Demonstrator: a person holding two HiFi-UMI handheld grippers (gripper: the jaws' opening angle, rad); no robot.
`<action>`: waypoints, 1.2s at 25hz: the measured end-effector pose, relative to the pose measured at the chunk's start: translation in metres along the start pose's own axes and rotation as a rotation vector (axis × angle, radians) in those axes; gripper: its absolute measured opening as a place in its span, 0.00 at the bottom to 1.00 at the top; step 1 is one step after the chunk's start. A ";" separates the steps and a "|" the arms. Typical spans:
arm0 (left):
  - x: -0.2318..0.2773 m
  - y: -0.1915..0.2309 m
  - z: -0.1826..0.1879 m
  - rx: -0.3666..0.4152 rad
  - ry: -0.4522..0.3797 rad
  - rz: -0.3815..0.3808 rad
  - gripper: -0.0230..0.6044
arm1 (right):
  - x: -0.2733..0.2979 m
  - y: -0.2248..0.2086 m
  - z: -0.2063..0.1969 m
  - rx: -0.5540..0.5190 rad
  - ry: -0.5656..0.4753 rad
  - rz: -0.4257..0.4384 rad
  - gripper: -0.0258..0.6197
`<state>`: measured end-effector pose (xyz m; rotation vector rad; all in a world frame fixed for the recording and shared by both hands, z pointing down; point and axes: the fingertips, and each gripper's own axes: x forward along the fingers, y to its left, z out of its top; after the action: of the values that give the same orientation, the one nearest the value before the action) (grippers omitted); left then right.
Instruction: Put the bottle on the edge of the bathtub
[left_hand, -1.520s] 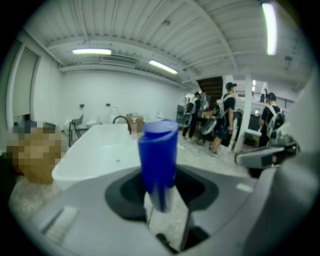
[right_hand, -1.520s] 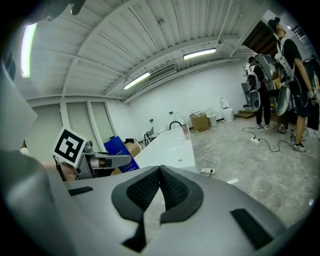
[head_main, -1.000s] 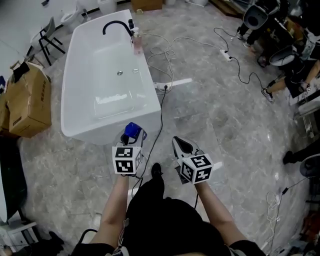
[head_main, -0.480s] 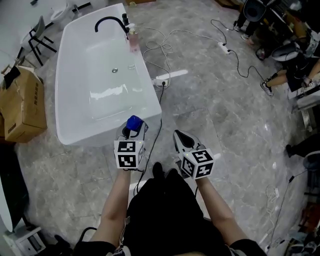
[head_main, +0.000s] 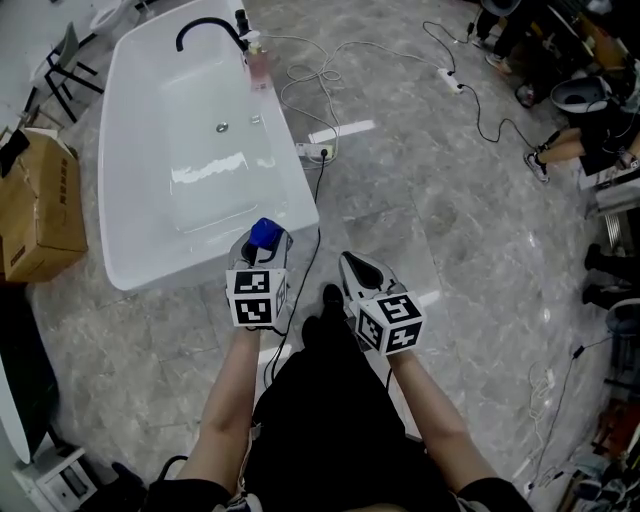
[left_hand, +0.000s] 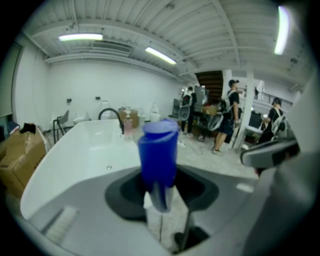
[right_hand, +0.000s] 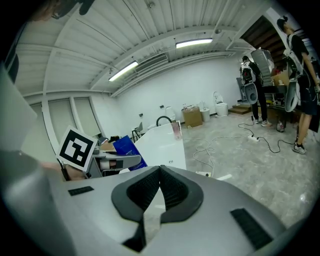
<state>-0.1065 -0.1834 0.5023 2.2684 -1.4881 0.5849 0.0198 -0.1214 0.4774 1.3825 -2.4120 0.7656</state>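
Observation:
A blue bottle (head_main: 264, 234) stands upright between the jaws of my left gripper (head_main: 262, 246), which is shut on its lower part. In the left gripper view the bottle (left_hand: 158, 152) rises in front of the white bathtub (left_hand: 60, 150). The bathtub (head_main: 299, 192) lies ahead and to the left, and the bottle hangs just off its near right corner. My right gripper (head_main: 358, 282) is beside the left one over the floor. In the right gripper view its jaws (right_hand: 160, 174) meet with nothing between them.
A pink bottle (head_main: 258, 66) and a black faucet (head_main: 205, 28) stand at the tub's far end. A cardboard box (head_main: 40, 205) sits left of the tub. Cables (head_main: 315, 85) and a power strip (head_main: 318, 150) lie on the marble floor. People (head_main: 585, 140) stand at far right.
The tub has drifted left and nearer in the head view as the person steps toward it. Both grippers keep their pose, with the bottle still held.

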 end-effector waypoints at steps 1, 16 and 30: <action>0.004 0.000 0.000 0.000 0.001 0.002 0.30 | 0.002 -0.002 0.000 -0.003 0.004 0.004 0.04; 0.071 -0.004 -0.008 0.036 0.029 0.010 0.30 | 0.039 -0.038 -0.020 0.010 0.083 0.039 0.04; 0.122 -0.005 -0.031 0.035 0.078 0.014 0.30 | 0.071 -0.058 -0.035 0.047 0.133 0.065 0.04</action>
<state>-0.0625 -0.2595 0.5925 2.2361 -1.4687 0.7006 0.0313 -0.1768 0.5577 1.2336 -2.3596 0.9056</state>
